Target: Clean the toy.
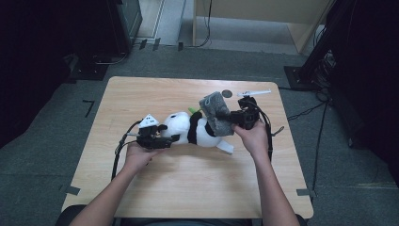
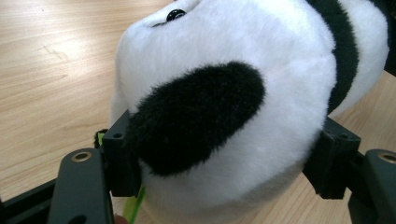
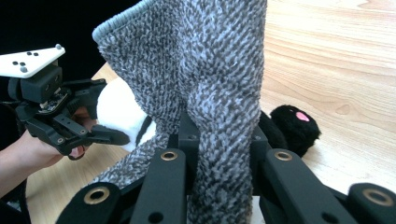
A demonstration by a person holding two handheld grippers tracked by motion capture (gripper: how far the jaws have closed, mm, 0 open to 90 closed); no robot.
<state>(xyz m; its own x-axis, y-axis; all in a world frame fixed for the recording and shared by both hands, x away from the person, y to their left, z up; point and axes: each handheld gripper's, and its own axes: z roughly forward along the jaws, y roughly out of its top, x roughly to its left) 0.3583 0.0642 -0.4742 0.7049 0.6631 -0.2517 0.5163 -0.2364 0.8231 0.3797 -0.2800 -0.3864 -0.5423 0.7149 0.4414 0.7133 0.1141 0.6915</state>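
A black-and-white panda plush (image 1: 200,130) lies on its side in the middle of the wooden table (image 1: 141,94), head toward the left. My left gripper (image 1: 172,138) is shut on the panda's head (image 2: 224,116), one jaw at each side, beside a black ear patch. A grey knitted cloth (image 1: 215,112) stands over the panda's lower body, pinched in my right gripper (image 1: 231,118). In the right gripper view the cloth (image 3: 201,70) rises from between the jaws of that gripper (image 3: 222,144). The left gripper (image 3: 60,121) lies beyond, and a black paw (image 3: 292,126) rests at the right.
A small round grey disc (image 1: 227,93) lies near the table's far edge, behind the cloth. A green piece (image 1: 192,111) pokes out behind the panda. Cables trail from both grippers across the table. Dark stands and equipment surround the table on the floor.
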